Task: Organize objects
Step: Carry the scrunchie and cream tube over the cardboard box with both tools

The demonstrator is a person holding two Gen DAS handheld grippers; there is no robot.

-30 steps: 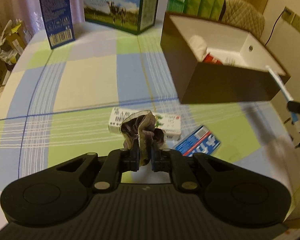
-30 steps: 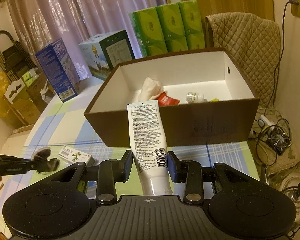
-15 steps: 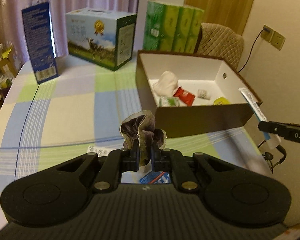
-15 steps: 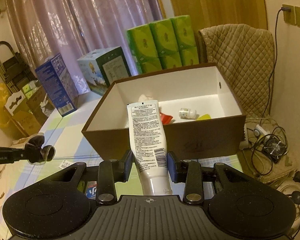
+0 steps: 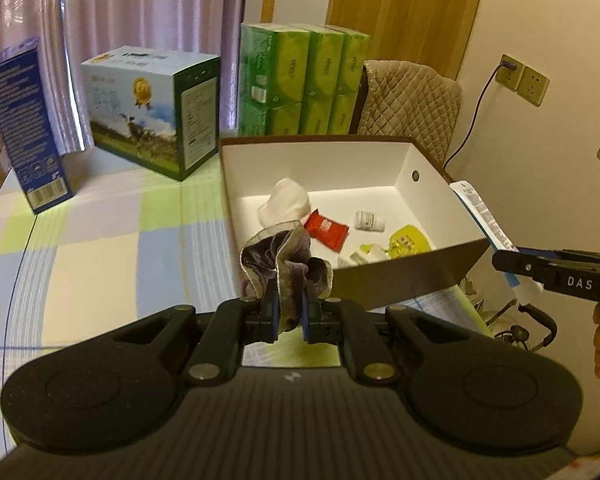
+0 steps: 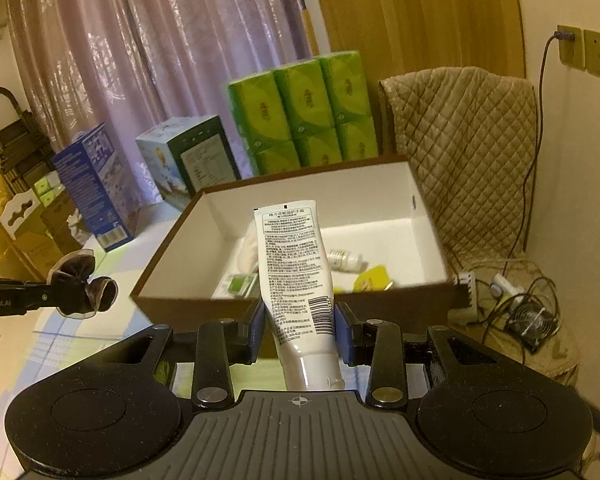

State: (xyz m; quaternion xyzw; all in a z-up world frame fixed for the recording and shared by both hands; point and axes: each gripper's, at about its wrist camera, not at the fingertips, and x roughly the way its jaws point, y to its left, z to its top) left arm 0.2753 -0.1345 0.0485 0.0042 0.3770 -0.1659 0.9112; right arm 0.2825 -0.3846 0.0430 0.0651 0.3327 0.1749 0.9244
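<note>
A checked cloth covers the bench, with pink curtains behind it. At the back stand a blue carton, a milk carton and green tissue packs. The brown box is open on the bench; inside lie a white cloth, a red packet and a small bottle. The left gripper has its fingers clenched on a dark scrunchie, just before the box's near wall. The right gripper grasps a white tube above the box's front wall.
</note>
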